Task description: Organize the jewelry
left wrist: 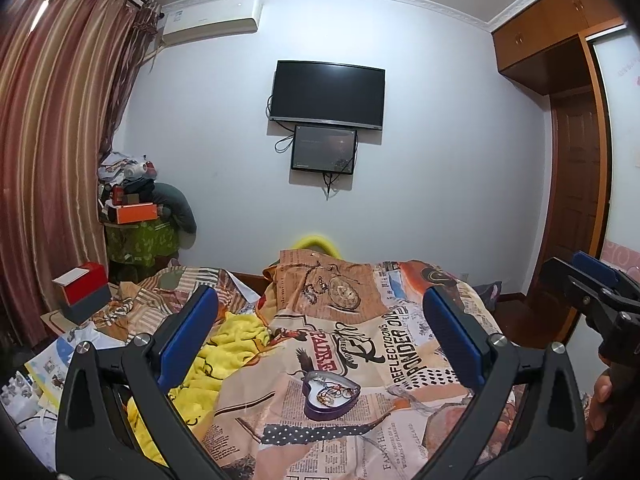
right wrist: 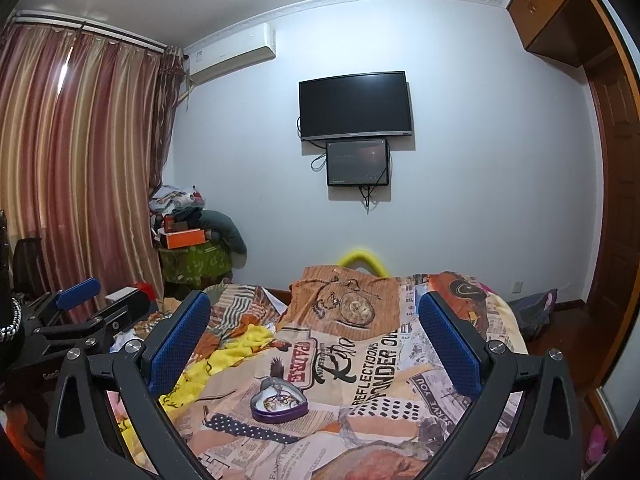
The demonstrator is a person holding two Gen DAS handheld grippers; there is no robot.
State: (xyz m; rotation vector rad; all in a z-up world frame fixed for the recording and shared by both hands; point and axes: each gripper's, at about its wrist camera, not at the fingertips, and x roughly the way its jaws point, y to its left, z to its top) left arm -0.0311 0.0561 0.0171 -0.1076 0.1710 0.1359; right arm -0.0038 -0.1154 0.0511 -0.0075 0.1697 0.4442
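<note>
You can't count the tangled jewelry (left wrist: 334,392) in the one heart-shaped tin (left wrist: 310,406) lying on the bed's quilt (left wrist: 360,332). Your left hand-held gripper (left wrist: 320,320) and right hand-held gripper (right wrist: 314,320) both gape apart, empty, above it.

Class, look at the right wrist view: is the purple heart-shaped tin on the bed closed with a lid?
No, the purple heart-shaped tin lies open on the patterned bedspread, with jewellery visible inside.

Left gripper (left wrist: 320,320) jaws spread wide — heart-shaped tin (left wrist: 331,394) of jewelry sits on the bedspread (left wrist: 400,360) just ahead, between them.
</note>
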